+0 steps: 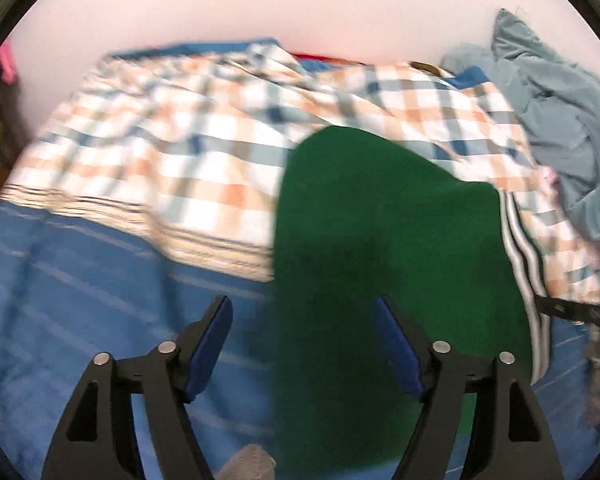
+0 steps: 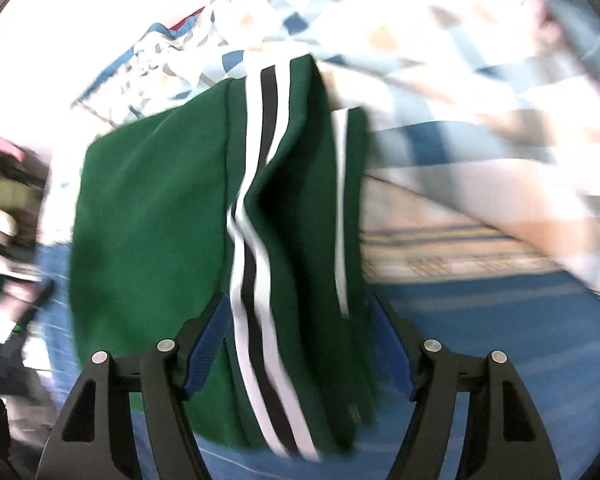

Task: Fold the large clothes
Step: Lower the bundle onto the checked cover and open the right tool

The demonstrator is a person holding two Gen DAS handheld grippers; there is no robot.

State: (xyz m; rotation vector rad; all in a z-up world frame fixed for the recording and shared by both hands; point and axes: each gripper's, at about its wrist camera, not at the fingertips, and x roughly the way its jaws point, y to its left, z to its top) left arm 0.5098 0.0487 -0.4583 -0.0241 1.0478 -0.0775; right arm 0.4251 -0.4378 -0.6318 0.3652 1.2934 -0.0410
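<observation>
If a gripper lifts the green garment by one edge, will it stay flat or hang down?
The green garment would likely droop: it already lies in soft folds along its white stripes. It looks thick, so probably fairly heavy. The open right gripper may need a bunched pinch.

Both views are smeared by motion; in the left wrist view the checked blanket (image 1: 172,160) has soft, doubled edges, and the green garment (image 1: 380,260) covers its lower middle and runs out of the frame's bottom; a pink object (image 1: 7,60) at the upper left edge is cut off and unreadable; in the right wrist view the dark clutter (image 2: 8,220) at the left edge is too blurred to name; the garment's (image 2: 156,220) lower end passes behind the gripper's 2 fingers (image 2: 208,344).
</observation>
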